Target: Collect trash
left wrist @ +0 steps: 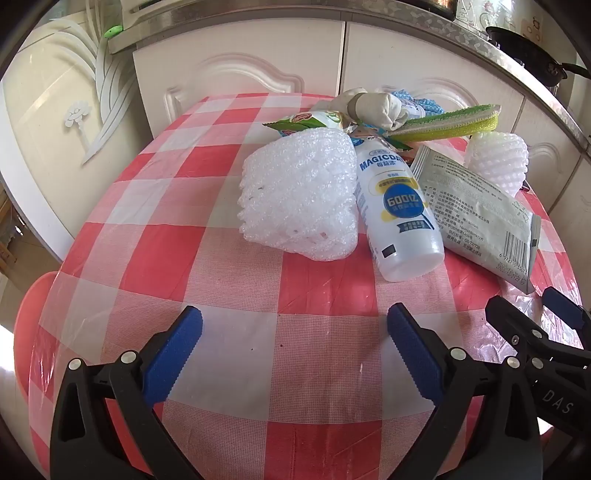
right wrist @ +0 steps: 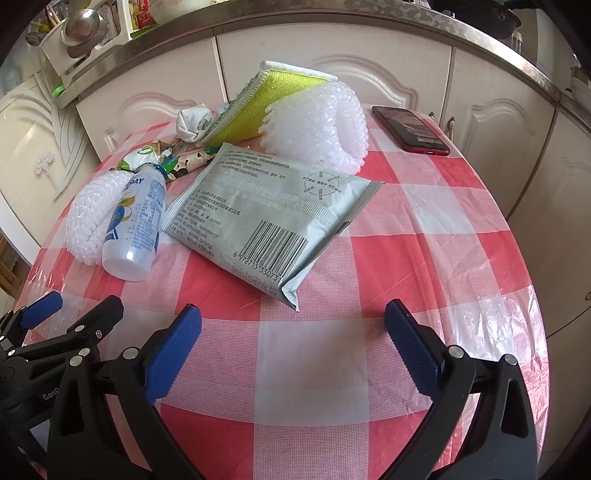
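A round table (right wrist: 461, 229) under a red-and-white checked plastic cloth fills both views, with cream cabinet doors (right wrist: 332, 70) and a grey countertop edge (right wrist: 280, 18) behind it. The trash lies in a loose heap on the far half of the table. The grey-green wipes packet (right wrist: 266, 221), barcode side up, lies flat nearest the right gripper, its near corner curling up off the cloth. Behind it and touching it sits a white foam fruit net (right wrist: 317, 125), and a yellow-green sponge cloth (right wrist: 255, 107) leans tilted just left of that net. A second foam fruit net (left wrist: 299, 195) lies at the left of the heap, pressed against a white plastic bottle (left wrist: 399, 206) that lies on its side with its base toward the cameras. Beyond the bottle's neck are a crumpled snack wrapper (left wrist: 306, 122) and a knotted white cloth bundle (left wrist: 369, 105). A dark red phone (right wrist: 410, 129) lies flat at the far right edge, apart from the heap.

The left gripper (left wrist: 295, 350) hovers over bare cloth short of the net and bottle, its blue-padded fingers spread wide with nothing between them. The right gripper (right wrist: 293, 347) hangs just short of the packet's near corner, fingers likewise wide and holding nothing
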A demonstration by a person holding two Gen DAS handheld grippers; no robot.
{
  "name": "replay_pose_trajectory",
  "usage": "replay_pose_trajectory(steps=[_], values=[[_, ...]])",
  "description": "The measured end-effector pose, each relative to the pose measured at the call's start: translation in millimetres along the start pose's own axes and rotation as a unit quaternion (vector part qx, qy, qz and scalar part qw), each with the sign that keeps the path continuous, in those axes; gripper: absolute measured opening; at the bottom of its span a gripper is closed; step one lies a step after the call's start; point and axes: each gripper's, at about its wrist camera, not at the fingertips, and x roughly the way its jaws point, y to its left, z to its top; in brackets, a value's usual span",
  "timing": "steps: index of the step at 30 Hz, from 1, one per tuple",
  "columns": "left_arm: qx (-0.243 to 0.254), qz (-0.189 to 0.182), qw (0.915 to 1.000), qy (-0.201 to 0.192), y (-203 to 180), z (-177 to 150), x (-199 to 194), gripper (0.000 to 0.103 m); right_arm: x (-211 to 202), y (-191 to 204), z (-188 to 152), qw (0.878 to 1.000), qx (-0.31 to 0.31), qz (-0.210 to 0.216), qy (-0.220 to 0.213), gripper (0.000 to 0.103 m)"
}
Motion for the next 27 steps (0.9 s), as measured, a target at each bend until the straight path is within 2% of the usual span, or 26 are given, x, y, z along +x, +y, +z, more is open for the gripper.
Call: replay_pose_trajectory(steps=[6, 8, 10, 14, 16, 23, 27], values=[[0.003, 0.006, 1.0, 0.001, -1.3, -1.3, -0.9, 0.098, -1.8, -0.5, -1.3, 1.0, 0.0, -0.001, -0.002, 0.1], [0.002, -0.003, 1.0, 0.001, 2.9, -3.9, -5.7, 0.098, -4.0, 2.7, -3.8, 1.0, -0.009, -0.005, 0.004, 0.1], [-0.005, -0.012, 0.9998, -0.017, 10.7, -9.7, -15.9, 0.098, -2.2, 8.6, -5.3, 0.999, -0.028, -0.016, 0.012, 0.099], [0.014, -0.007, 0.999, -0.043, 19.6, -8.8, -38.5, 0.098, -16.1, -2.5, -16.0, 1.0, 0.012, 0.008, 0.002, 0.099], [0.023, 0.0, 0.9971, -0.072, 23.8, -5.5, -55.2, 0.098, -24.5, -6.3, -16.0, 1.0, 0.022, 0.008, -0.001, 0.099], [0.048, 0.008, 0.9895, -0.136, 28.2, 3.1, -111.0, 0.098, -84.3, -12.0, 0.9, 0.997, 0.02, 0.0, -0.069, 0.1], [0.045, 0.009, 0.9849, -0.167, 32.6, 7.0, -141.1, 0.098, -127.8, -4.5, 8.0, 0.993, 0.004, 0.005, -0.114, 0.1]])
